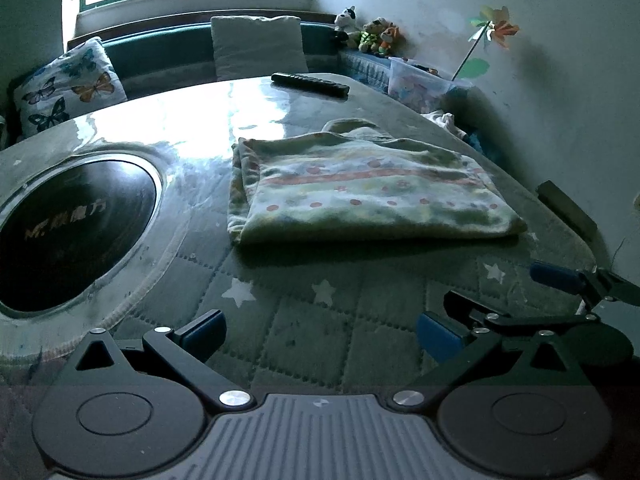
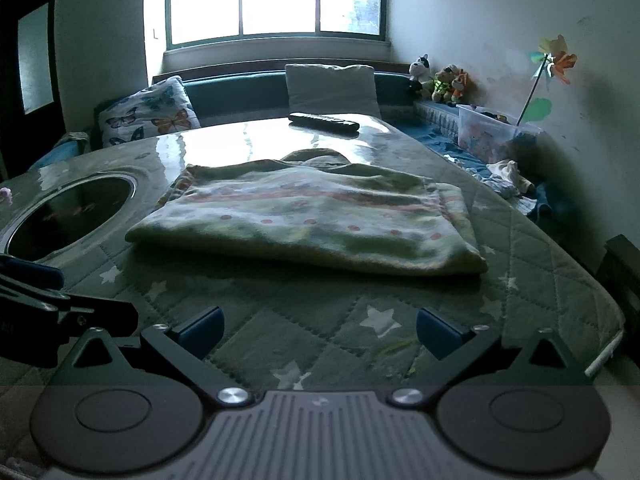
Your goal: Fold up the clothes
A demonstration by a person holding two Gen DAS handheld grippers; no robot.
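Note:
A pale green garment (image 1: 360,188) with pink dots and stripes lies folded flat on the quilted star-pattern table cover (image 1: 304,320); it also shows in the right wrist view (image 2: 312,220). My left gripper (image 1: 320,334) is open and empty, hovering over the cover short of the garment's near edge. My right gripper (image 2: 320,332) is open and empty, also short of the near edge. The right gripper's blue fingertip (image 1: 554,278) shows at the right of the left view, and the left gripper's finger (image 2: 32,272) shows at the left of the right view.
A round black hob (image 1: 76,236) is set in the table at the left. A remote control (image 1: 310,84) lies at the far edge. Behind are cushions (image 1: 256,46), a butterfly pillow (image 1: 68,86), plush toys (image 1: 372,34), a plastic box (image 1: 420,84) and loose clothes (image 2: 508,178).

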